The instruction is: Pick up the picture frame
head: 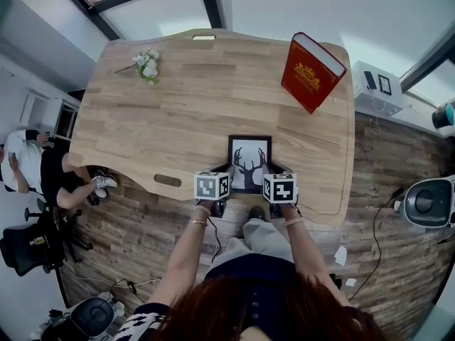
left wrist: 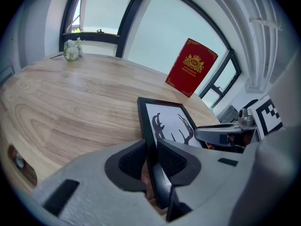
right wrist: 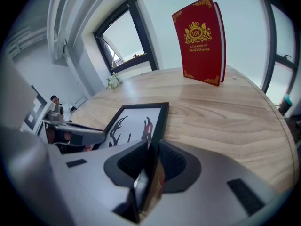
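Two grips are on, one per side. The left gripper (left wrist: 151,155) has its jaws closed onto the left rail of the picture frame (head: 249,163), and the right gripper (right wrist: 153,157) is pinched onto the right rail. We've got the frame at the middle of the table's (head: 178,119) near edge, deer print up. We reckon it's light and stiff, but the front may be glass, so fragile, and that thin black moulding looks slick. Holding both long sides suits it. The tabletop is pale wood, with a red book (head: 311,71) standing at the far right corner and white flowers (head: 148,65) at the far left. Beyond are big windows (right wrist: 127,36), a plank floor (head: 142,240) and a seated person (head: 43,169).
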Tool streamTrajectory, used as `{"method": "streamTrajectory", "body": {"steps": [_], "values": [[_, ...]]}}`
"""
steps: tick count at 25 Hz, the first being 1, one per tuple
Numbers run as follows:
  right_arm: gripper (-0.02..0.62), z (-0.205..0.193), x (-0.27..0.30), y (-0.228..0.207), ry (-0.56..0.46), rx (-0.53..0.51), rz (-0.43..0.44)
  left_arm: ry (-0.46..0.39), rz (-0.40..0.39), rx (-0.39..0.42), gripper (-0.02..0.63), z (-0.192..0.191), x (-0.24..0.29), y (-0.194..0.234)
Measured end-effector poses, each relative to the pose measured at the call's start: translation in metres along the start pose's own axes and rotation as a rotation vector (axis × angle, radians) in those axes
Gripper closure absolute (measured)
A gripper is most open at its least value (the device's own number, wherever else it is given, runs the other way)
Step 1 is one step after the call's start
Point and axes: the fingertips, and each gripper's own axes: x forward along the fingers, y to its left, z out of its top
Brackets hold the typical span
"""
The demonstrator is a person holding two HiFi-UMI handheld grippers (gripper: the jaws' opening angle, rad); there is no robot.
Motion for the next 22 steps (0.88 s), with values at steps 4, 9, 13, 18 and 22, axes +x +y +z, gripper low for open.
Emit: {"method": "streamTrajectory", "body": {"steps": [4, 9, 13, 18, 22], "values": [[0.517, 0.003, -0.008, 0.001, -0.030, 0.000, -0.012, -0.023, 0.003, 0.010, 0.520, 0.004, -0.005, -0.003], [0.520, 0.010, -0.022, 0.004, -0.071, -0.002, -0.027, -0.063, 0.002, 0.025, 0.522, 0.012, -0.016, -0.009], [0.520, 0.016, -0.035, 0.008, -0.106, -0.009, -0.032, -0.093, -0.003, 0.037, 0.522, 0.015, -0.027, -0.015], [0.522, 0.022, -0.053, 0.013, -0.149, -0.020, -0.044, -0.136, -0.013, 0.058, 0.522, 0.022, -0.042, -0.024], [0.522, 0.024, -0.065, 0.020, -0.176, -0.031, -0.052, -0.160, -0.020, 0.067, 0.522, 0.023, -0.055, -0.027]]}}
